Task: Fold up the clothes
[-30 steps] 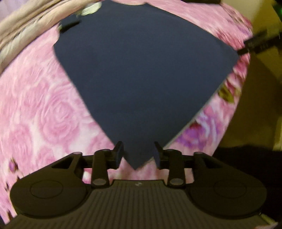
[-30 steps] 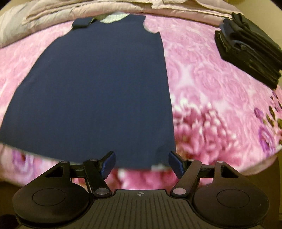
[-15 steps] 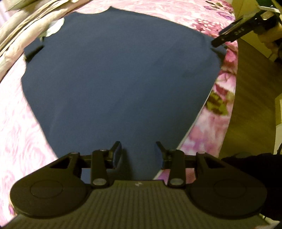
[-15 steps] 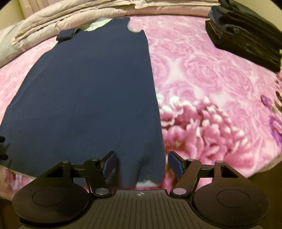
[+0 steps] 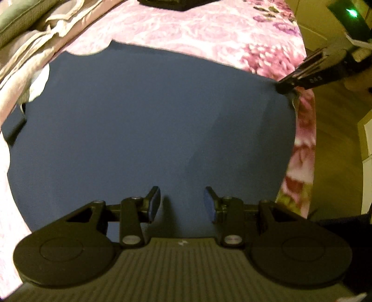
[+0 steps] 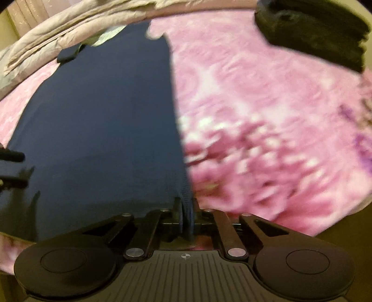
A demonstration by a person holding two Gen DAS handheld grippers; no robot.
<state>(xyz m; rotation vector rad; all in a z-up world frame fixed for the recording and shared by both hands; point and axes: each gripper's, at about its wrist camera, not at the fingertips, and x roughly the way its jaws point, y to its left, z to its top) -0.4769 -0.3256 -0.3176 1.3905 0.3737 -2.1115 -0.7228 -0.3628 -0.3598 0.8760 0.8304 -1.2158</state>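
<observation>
Your left gripper (image 5: 182, 201) and right gripper (image 6: 186, 215) are the same build: matte black body, ribbed grey deck with a small crosshair mark at the front edge, a round disc housing on each side, silver pivot screws on the linkage bars, blue pads on the fingers (image 5: 155, 204). White lettering on one finger's side, unreadable.

The garment (image 6: 100, 130) lies flat on the bedspread (image 6: 255, 116), folded clothes (image 6: 313, 32) to its far right.

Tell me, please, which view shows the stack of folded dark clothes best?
The right wrist view: the stack sits on the bedspread, most of it visible though blurred. The left wrist view catches only its edge.
</observation>
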